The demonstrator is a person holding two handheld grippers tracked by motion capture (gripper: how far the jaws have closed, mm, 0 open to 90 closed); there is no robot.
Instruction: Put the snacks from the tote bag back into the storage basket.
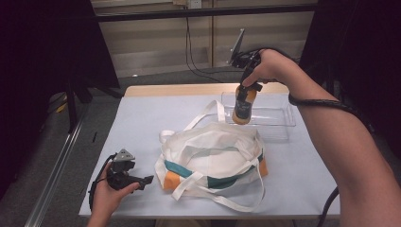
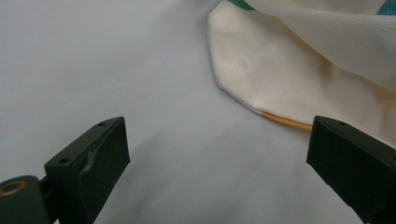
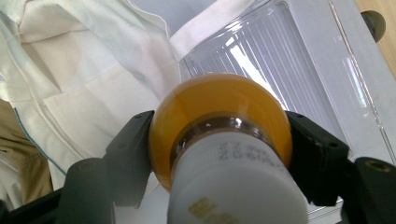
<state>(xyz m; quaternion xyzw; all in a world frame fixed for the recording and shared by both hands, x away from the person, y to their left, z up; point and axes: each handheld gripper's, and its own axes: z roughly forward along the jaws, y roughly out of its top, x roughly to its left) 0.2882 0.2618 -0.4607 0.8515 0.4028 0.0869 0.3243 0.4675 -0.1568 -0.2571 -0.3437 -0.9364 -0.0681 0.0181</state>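
We see the right gripper (image 1: 245,92) with fingers (image 3: 128,156) clamped on the neck of an orange bottle (image 1: 244,106), held upright above the clear tray (image 1: 283,124) at the far right of the worktop (image 1: 137,123). The left gripper (image 1: 142,181), fingers apart, rests low beside the cream tote (image 1: 213,156).

This looks like a lab or recording studio rather than a home. The pale blue surface (image 1: 142,123) stands alone on grey carpet. Black curtains (image 1: 42,56) hang to either side of it, a dark rail (image 1: 203,13) crosses the panelled wall behind it, and cables (image 1: 189,52) hang down that wall beyond its far edge.
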